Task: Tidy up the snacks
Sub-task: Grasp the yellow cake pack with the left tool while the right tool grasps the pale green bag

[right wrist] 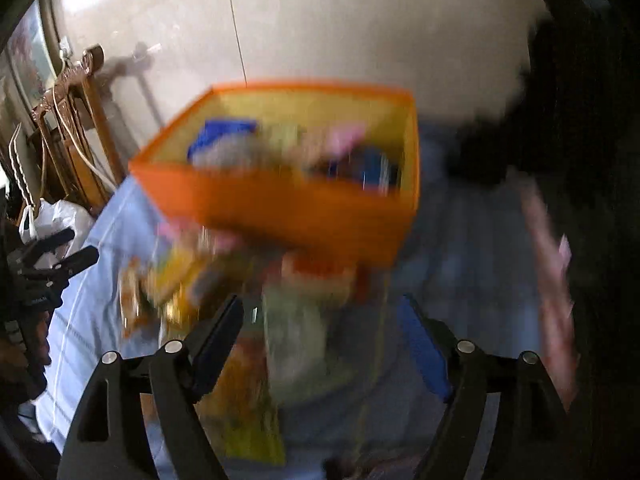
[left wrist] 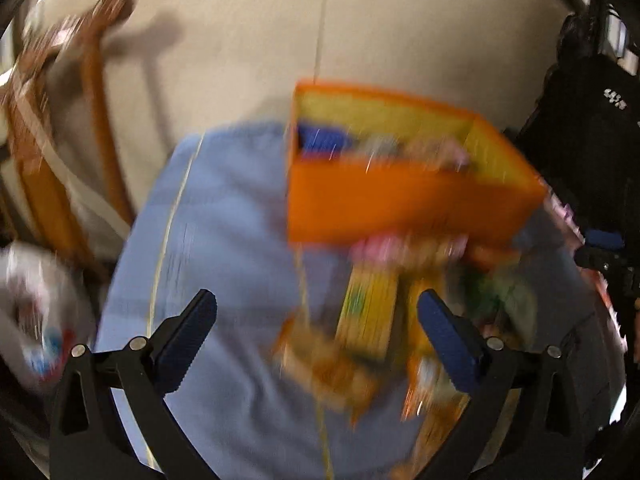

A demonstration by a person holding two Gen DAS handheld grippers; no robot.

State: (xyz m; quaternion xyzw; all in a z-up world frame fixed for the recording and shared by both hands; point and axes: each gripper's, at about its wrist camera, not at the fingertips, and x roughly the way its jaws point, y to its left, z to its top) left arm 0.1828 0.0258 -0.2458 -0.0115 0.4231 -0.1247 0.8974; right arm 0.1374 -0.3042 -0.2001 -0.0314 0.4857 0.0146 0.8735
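Above blue cloth, both grippers (left, right) angled down, fingers spread, pinching nothing.

Snack pile and orange box crowd the cloth centre; left side open.

Blurred frames. Light-blue cloth lies bare on its left half, free passage there, also a bare strip right of the orange box in the right wrist view. The box stands at the far side, already holding packets, top open. Loose snack packets heaped just in front of the box, touching its near wall, blocking the middle. Wooden chair and white plastic bag off the cloth's left edge. Dark bulky object at far right. Pale wall behind the box.
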